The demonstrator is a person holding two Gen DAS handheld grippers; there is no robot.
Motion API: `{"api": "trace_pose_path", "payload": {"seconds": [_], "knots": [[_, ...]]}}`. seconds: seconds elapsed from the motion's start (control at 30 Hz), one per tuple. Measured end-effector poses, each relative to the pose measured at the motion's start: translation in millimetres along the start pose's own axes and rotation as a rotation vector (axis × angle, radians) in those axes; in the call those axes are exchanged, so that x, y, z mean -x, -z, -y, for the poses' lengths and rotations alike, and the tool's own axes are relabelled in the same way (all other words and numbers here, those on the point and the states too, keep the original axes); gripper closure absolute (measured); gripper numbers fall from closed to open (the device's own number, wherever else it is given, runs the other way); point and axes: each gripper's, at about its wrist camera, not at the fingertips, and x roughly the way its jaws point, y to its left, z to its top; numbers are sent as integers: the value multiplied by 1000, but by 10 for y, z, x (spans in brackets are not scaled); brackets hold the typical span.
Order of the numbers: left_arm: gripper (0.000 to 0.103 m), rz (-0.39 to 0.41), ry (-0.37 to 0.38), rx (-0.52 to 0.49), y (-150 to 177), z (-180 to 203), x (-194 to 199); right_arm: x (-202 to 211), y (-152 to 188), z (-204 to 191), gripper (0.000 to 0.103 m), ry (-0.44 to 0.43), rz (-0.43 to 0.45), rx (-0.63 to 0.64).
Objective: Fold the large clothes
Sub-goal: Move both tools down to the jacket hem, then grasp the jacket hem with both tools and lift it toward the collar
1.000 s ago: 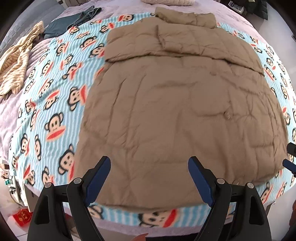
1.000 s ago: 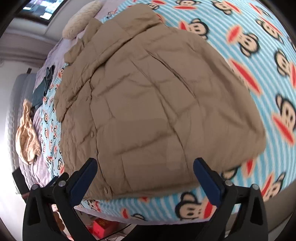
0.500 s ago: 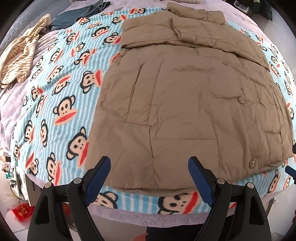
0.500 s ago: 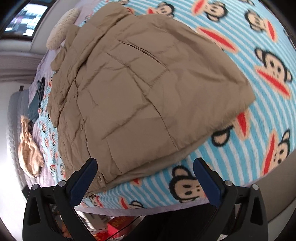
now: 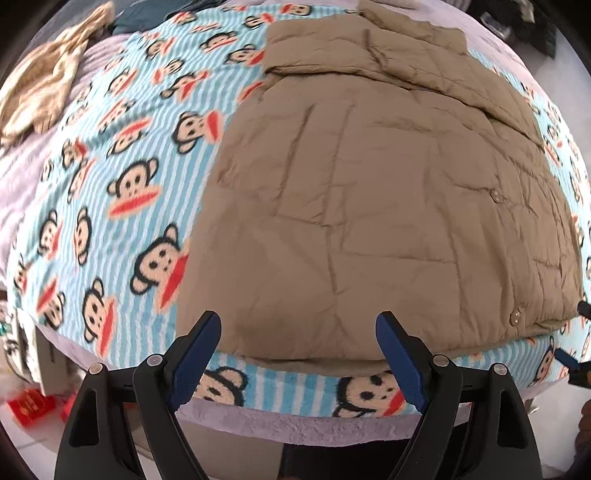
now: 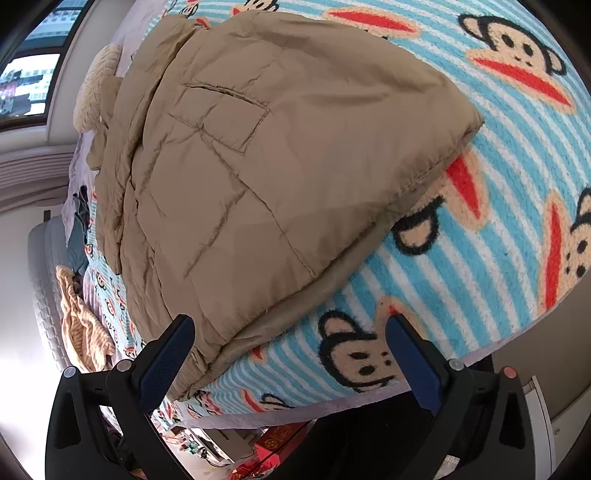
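Note:
A large tan quilted jacket (image 5: 388,192) lies flat on a blue striped monkey-print blanket (image 5: 122,192) on a bed, sleeves folded across its top. Its hem faces me near the bed's front edge. My left gripper (image 5: 298,354) is open and empty, just in front of the hem's left part. In the right wrist view the same jacket (image 6: 266,177) shows tilted, with a pocket seam and its right hem corner. My right gripper (image 6: 290,358) is open and empty, just off the hem near that corner, over the blanket (image 6: 498,206).
A beige striped garment (image 5: 44,92) and a dark teal garment (image 5: 147,18) lie at the bed's far left. A cream cushion (image 6: 96,92) sits at the head. Red packets (image 5: 31,408) lie on the floor below the bed's front edge.
Both grippers have pulled back and lowered toward the bed's front edge; the hem and blanket edge now sit between the fingers. The jacket has not moved. Both stay open.

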Motion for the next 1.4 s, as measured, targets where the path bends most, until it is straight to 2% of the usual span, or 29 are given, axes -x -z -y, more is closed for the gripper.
{"api": "trace_pose_path", "payload": {"seconds": [0.07,0.3,0.43,0.53,0.83,1.07,1.2,1.4], "knots": [[16,3,24,31,37,-130,-13,0,1,18,0,-4,0,-7],[17,-44,323,262,253,-731,-217,0,3,123,0,-38,6,-41],[17,-84,492,324,295,-750,-404,1,-22,180,0,-73,8,-57],[17,-93,566,321,248,-639,-498,-6,-38,192,0,-95,14,-70],[17,-134,620,354,152,-523,-662,-51,-139,278,0,-172,39,-142],[17,-148,578,361,335,-677,-507,-82,-182,321,0,-210,45,-173],[17,-168,612,367,330,-719,-598,-97,-194,312,0,-217,51,-176],[17,-129,718,383,81,-558,-677,-57,-312,269,0,-287,94,-186]]}}
